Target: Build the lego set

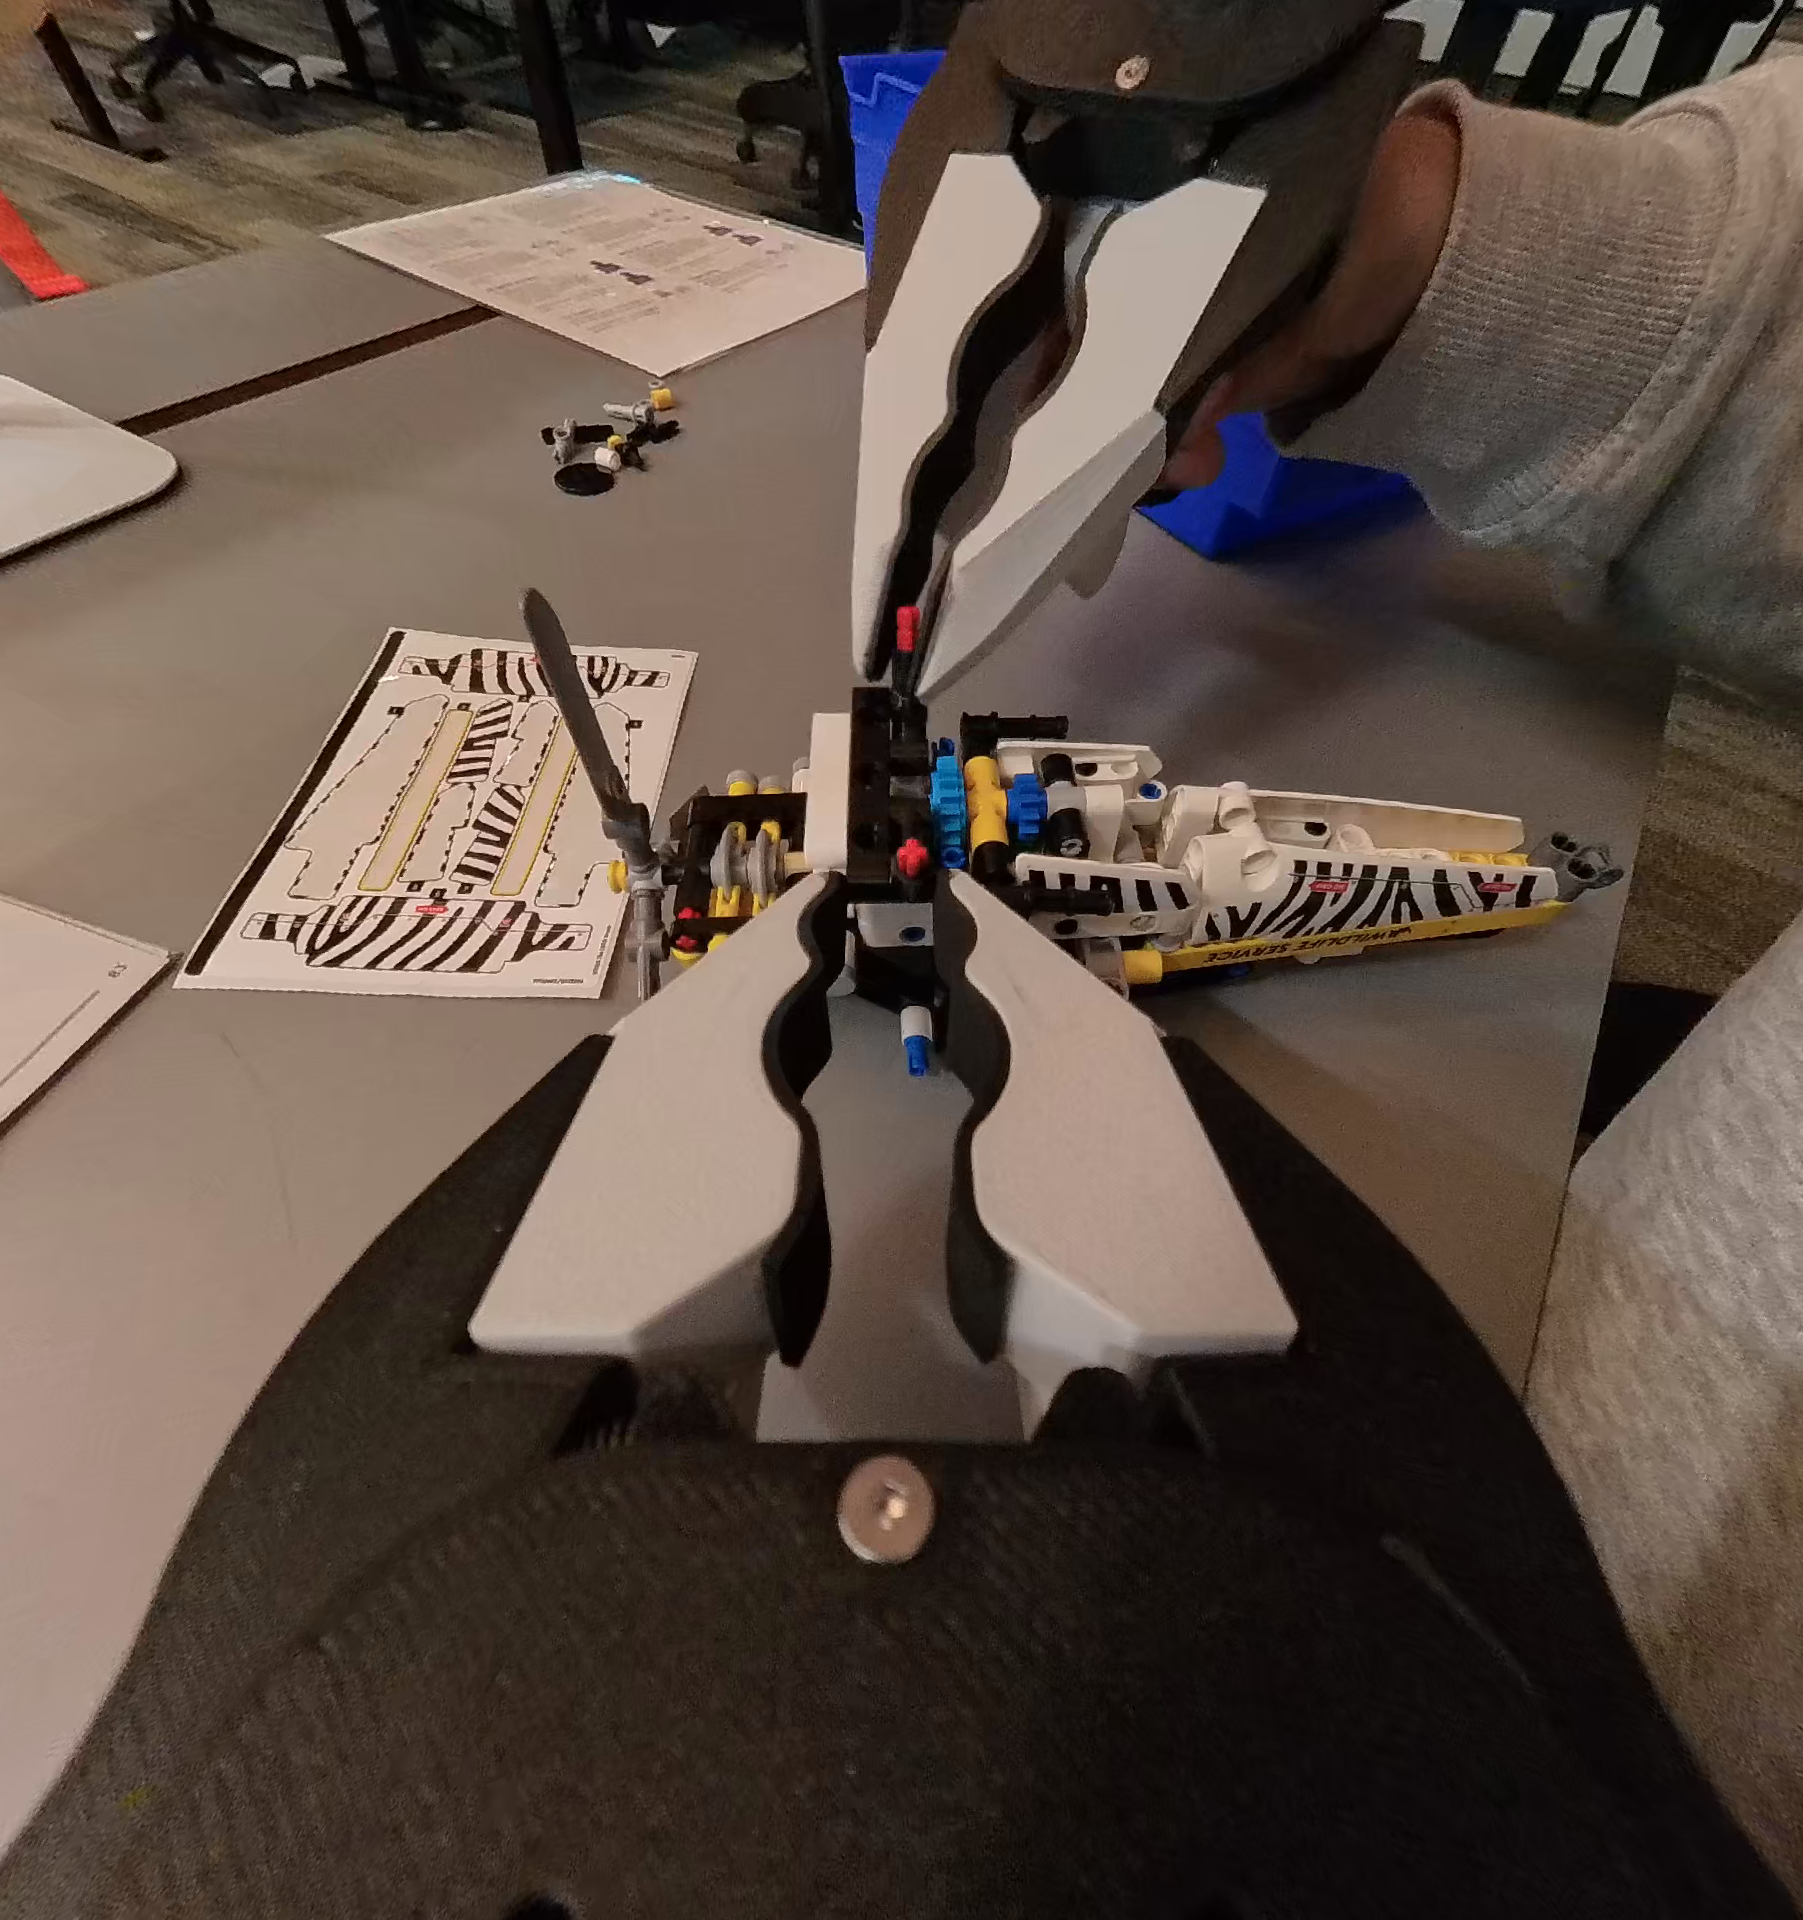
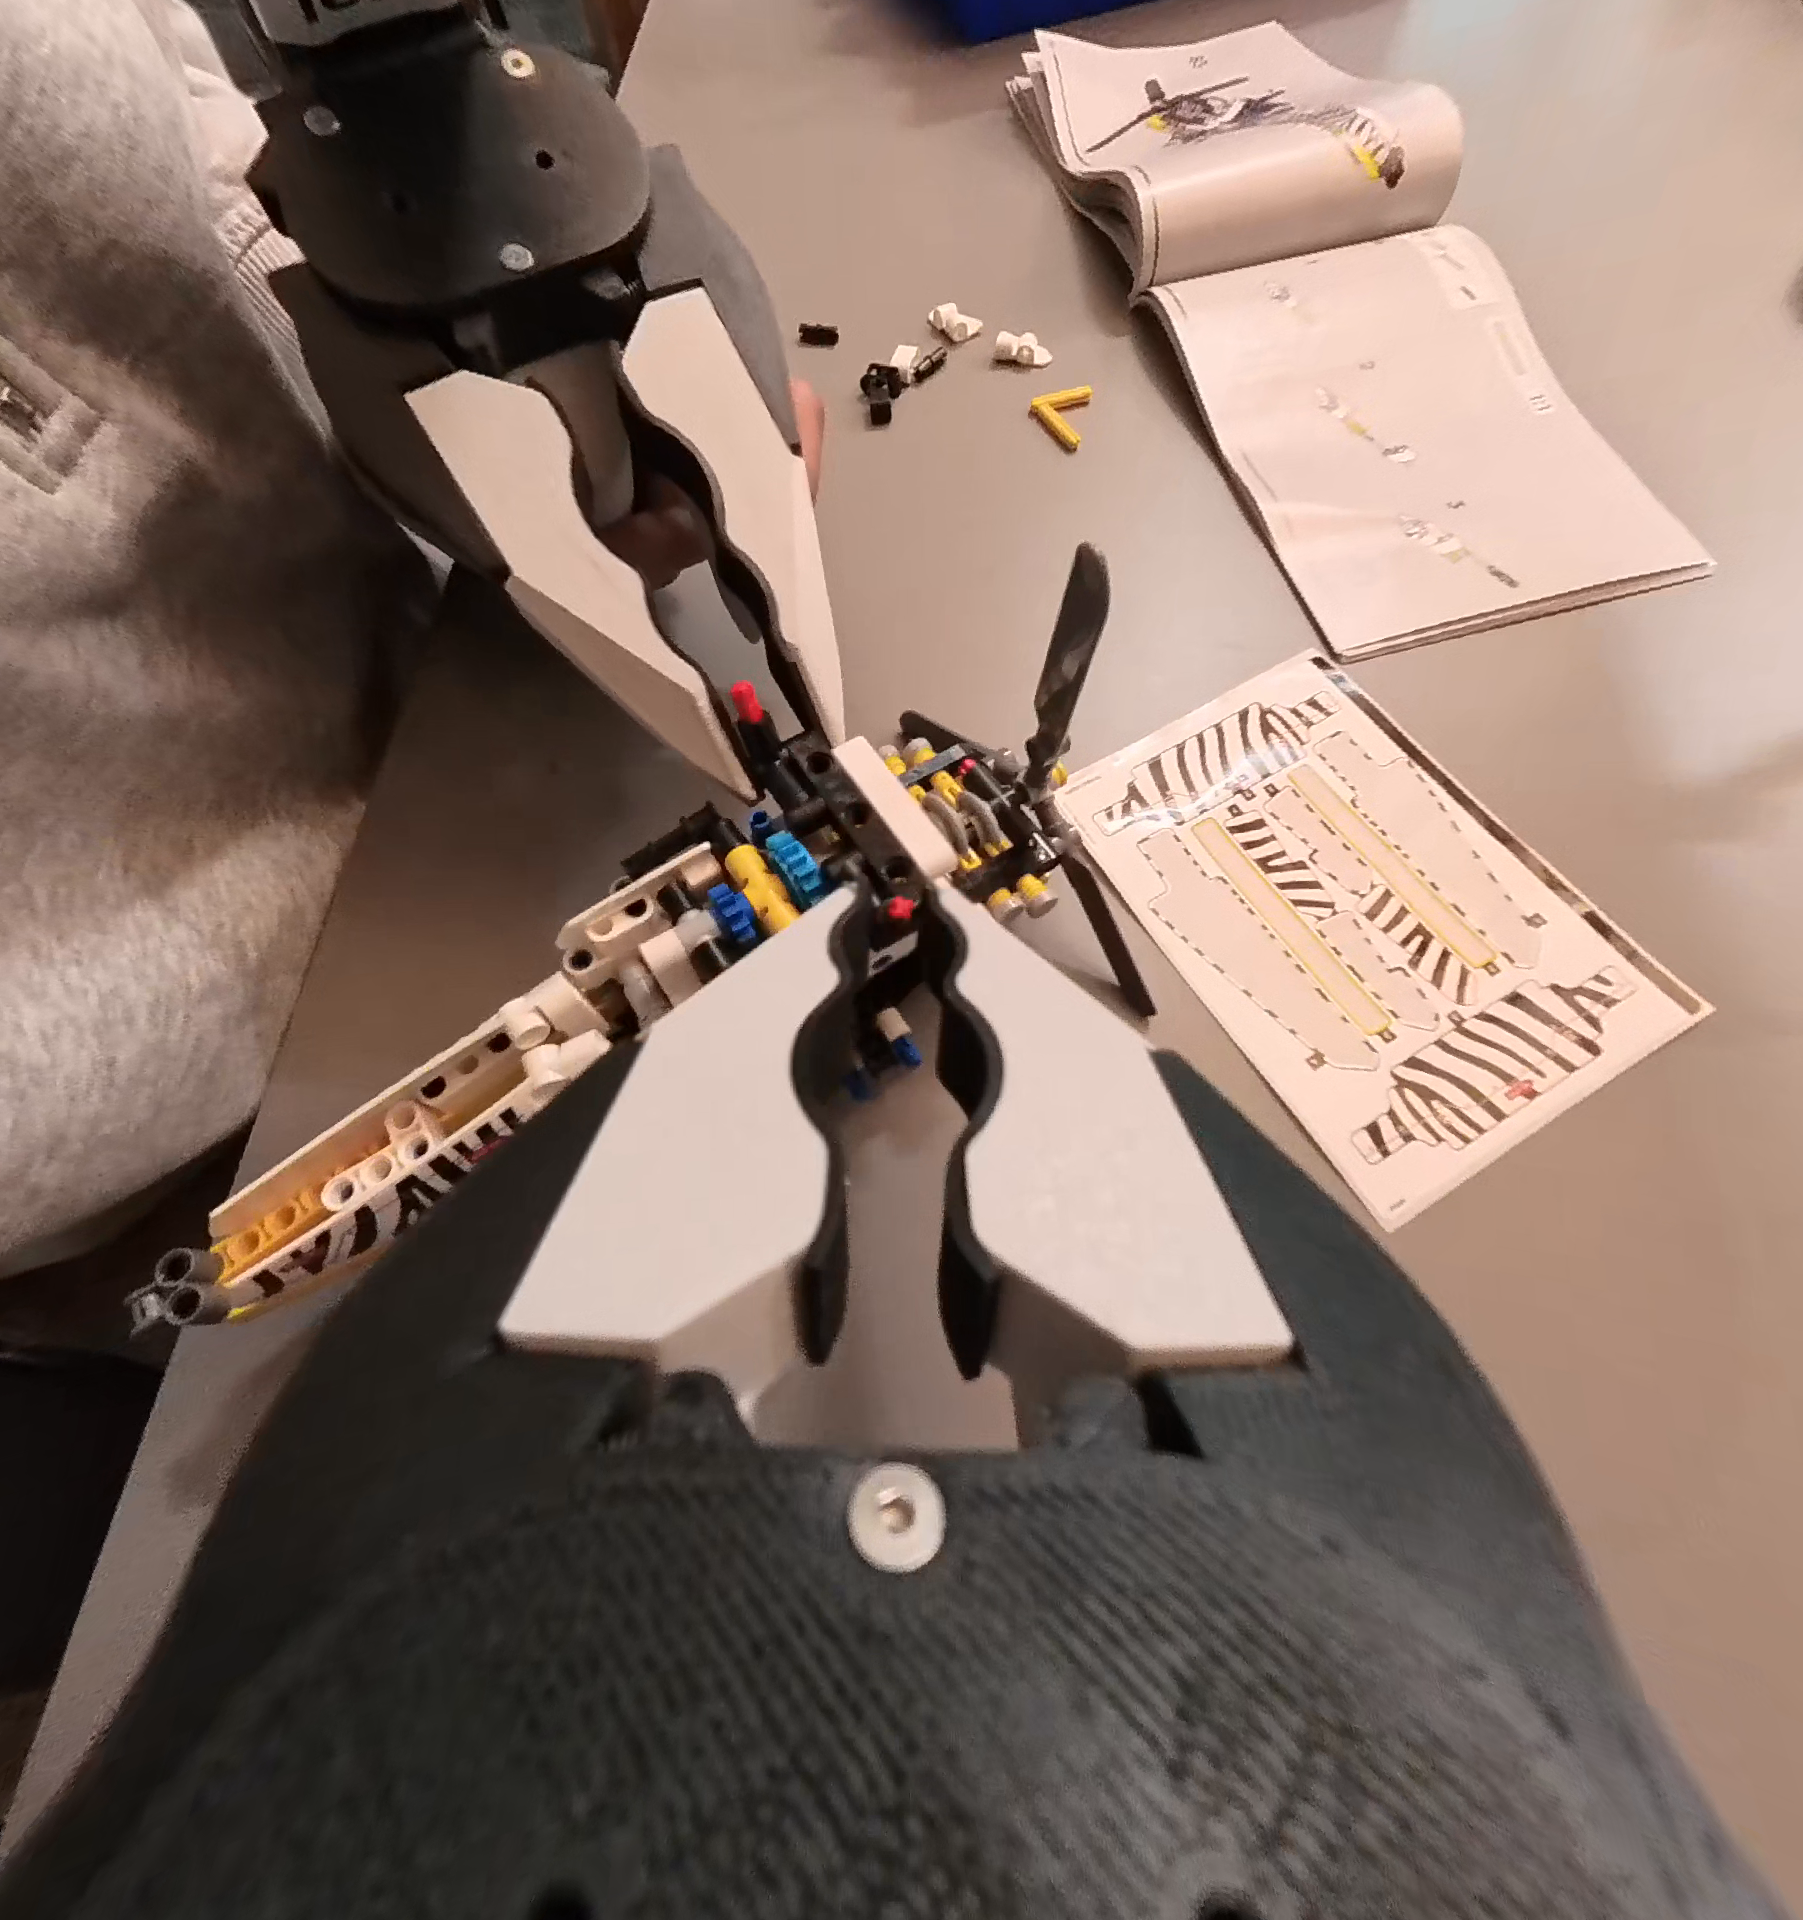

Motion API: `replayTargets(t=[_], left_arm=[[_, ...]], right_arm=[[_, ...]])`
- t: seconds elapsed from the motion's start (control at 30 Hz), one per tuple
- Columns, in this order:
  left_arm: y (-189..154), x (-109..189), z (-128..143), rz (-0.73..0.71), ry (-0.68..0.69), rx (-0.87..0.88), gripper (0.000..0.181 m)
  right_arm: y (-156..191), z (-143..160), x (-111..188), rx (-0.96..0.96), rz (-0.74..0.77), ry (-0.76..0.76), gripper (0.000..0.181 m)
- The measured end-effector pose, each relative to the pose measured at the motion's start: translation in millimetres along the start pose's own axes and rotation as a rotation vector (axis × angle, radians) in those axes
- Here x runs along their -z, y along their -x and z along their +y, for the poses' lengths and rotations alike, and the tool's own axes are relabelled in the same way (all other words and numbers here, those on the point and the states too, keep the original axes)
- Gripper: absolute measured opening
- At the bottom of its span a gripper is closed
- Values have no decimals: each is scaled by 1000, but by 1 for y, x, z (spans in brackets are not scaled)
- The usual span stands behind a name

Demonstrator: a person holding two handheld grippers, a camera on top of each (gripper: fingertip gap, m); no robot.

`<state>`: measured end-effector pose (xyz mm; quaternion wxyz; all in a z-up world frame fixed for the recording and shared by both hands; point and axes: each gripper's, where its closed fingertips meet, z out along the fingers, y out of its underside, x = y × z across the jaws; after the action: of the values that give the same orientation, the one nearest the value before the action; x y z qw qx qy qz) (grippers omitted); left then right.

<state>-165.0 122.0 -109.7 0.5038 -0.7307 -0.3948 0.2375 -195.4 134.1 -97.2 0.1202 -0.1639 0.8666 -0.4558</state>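
At the centre of the grey table [image 1: 357, 1195], the part-built lego model [image 1: 1240, 883], a zebra-striped aircraft with its propeller blade [image 1: 575, 707] raised, lies on its side. It is turned so that the black frame [image 1: 871, 790] across its middle is reachable from both sides.

The left gripper [image 1: 892, 883] and right gripper [image 2: 897, 906] meet it from opposite ends. Each has its tongs drawn in on one end of that frame, with a red-tipped pin [image 1: 907, 629] standing between the fingers. The pictures do not show whether the pads bear on the pin or on the frame beside it.

The opposed hold probably serves two ends. One tool braces the model against the push of the other, and the pins may be pressed home along a common line.

The model's tail points toward the person's grey sleeve [image 1: 1655, 364], which keeps the long body clear of both tools.

The sticker sheet [image 1: 440, 821] lies just beside the propeller, and the open instruction booklet [image 2: 1396, 436] lies farther off. Loose parts [image 2: 928, 364] wait in small clusters, well apart from the work but within reach.
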Motion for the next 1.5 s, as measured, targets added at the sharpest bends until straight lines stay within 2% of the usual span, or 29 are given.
replayTargets(t=[0.87, 1.5], left_arm=[[5, 1, 3, 30, 39, 50, 14], [6, -1, 6, 52, 71, 109, 14]], right_arm=[[-3, 4, -4, -81, -31, 35, 5], [-4, 6, -6, -56, -10, 94, 4]])
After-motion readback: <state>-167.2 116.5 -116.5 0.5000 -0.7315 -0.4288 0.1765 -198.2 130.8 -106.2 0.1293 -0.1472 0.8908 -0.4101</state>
